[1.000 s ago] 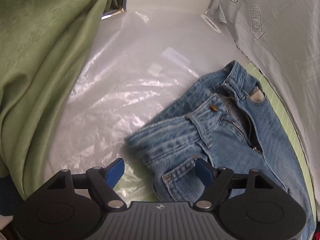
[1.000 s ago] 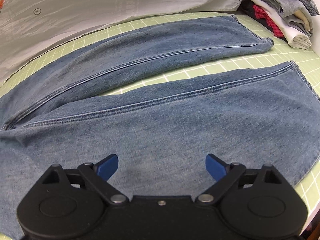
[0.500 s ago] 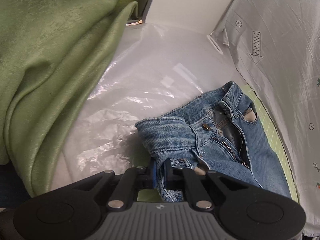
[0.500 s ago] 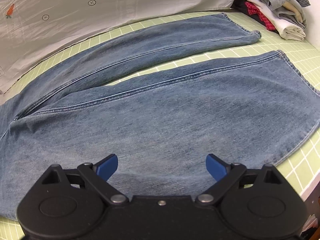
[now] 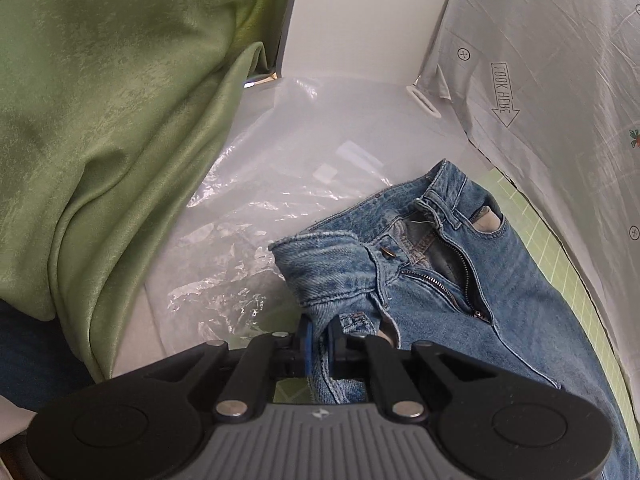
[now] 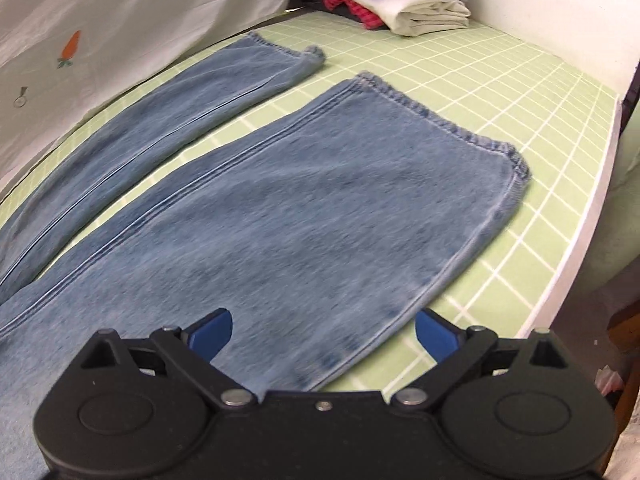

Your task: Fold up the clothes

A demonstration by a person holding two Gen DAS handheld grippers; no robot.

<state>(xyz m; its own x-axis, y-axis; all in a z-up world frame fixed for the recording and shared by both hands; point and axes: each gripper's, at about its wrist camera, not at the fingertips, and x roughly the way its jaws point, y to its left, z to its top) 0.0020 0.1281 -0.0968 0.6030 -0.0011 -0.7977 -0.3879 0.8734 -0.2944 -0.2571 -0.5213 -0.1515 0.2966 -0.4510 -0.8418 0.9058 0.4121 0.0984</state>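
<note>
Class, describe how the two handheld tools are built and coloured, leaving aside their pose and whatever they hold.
The left tool has blue finger pads, black linkage arms with silver pivot pins, and a ribbed grey body bearing a small logo. The right tool has the same blue pads, black links and silver pins, on an all-black body. No cables or sleeves show.

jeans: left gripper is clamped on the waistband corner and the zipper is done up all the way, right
Not quite. The left gripper is shut on the waistband corner of the jeans, but the zipper is open, the fly spread apart below the button. The left wrist view shows it.
</note>
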